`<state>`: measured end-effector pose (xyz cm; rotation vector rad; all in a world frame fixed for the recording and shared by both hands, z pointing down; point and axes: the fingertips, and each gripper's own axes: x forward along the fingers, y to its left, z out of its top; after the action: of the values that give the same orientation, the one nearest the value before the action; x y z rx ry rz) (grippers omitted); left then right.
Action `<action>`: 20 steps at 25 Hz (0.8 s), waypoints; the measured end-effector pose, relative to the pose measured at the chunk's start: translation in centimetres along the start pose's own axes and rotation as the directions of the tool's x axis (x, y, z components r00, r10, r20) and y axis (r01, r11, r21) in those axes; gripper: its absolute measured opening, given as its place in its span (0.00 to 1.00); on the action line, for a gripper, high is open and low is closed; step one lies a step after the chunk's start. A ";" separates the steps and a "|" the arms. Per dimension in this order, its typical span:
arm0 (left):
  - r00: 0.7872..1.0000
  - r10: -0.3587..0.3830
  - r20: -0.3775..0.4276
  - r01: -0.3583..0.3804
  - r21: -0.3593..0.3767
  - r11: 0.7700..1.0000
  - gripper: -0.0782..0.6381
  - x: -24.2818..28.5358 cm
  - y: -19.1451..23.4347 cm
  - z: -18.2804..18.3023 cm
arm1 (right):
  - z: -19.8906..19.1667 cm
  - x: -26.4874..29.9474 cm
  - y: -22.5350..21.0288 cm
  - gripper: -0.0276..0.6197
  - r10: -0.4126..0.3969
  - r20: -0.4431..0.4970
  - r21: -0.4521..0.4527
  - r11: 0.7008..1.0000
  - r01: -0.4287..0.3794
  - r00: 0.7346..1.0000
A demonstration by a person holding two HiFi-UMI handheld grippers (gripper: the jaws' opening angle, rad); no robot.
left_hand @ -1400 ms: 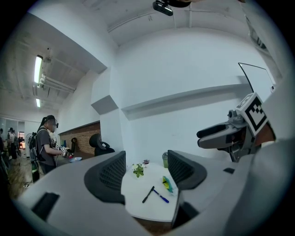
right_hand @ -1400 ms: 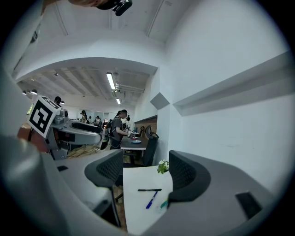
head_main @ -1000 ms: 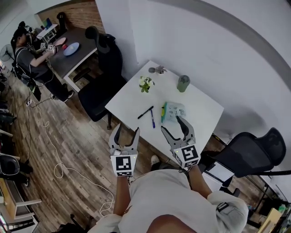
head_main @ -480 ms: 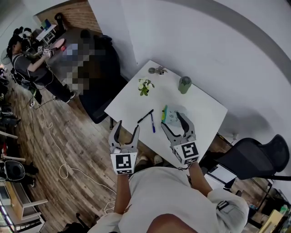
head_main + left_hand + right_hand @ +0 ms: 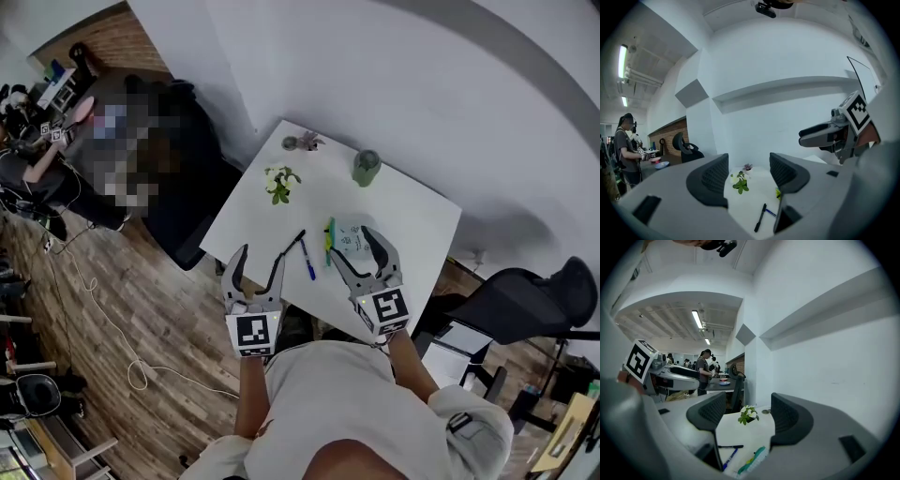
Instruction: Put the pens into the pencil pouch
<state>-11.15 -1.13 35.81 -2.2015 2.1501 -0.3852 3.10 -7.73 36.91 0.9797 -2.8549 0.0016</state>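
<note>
On the white table (image 5: 412,211) lie a black pen (image 5: 293,242) and a blue pen (image 5: 307,262), side by side near the front edge. Right of them lies the pale pencil pouch (image 5: 352,236) with a green zip edge. My left gripper (image 5: 259,264) hangs open and empty off the table's front corner, short of the pens. My right gripper (image 5: 352,249) is open and empty above the pouch's near end. The left gripper view shows the black pen (image 5: 760,218) below its jaws. In the right gripper view, the black pen (image 5: 730,446), blue pen (image 5: 729,457) and pouch (image 5: 752,461) lie low ahead.
A small leafy plant (image 5: 277,180), a green cup (image 5: 366,167) and a tiny pot (image 5: 300,142) stand at the table's far side. Black office chairs flank the table at right (image 5: 525,309) and left (image 5: 192,202). A cable (image 5: 112,328) trails across the wood floor.
Both grippers have moved forward toward the table, still open. The right one now reaches over the pouch; the left one is closer to the pens.
</note>
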 end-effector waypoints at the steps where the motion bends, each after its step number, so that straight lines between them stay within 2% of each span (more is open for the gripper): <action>1: 1.000 -0.015 0.001 0.015 -0.003 1.000 0.49 0.7 0.4 -0.2 | -0.2 0.5 -0.2 0.51 -0.015 -0.008 0.001 1.000 0.015 1.000; 9: 0.988 -0.154 -0.012 0.154 -0.023 0.988 0.48 6.3 3.8 -2.4 | -1.1 5.5 -1.1 0.50 -0.129 -0.082 -0.010 0.992 0.129 0.988; 16: 0.962 -0.272 -0.036 0.270 -0.048 0.962 0.47 10.3 6.1 -5.2 | -3.0 9.0 -1.0 0.49 -0.212 -0.162 -0.019 0.977 0.211 0.964; 20: 0.936 -0.346 -0.061 0.343 -0.053 0.938 0.45 11.8 6.5 -7.3 | -4.6 10.4 -0.5 0.47 -0.245 -0.209 -0.022 0.969 0.246 0.947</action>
<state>-18.92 -12.00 43.35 -2.6316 1.8090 -0.4385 -4.24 -14.27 42.62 1.2484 -2.5274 0.0828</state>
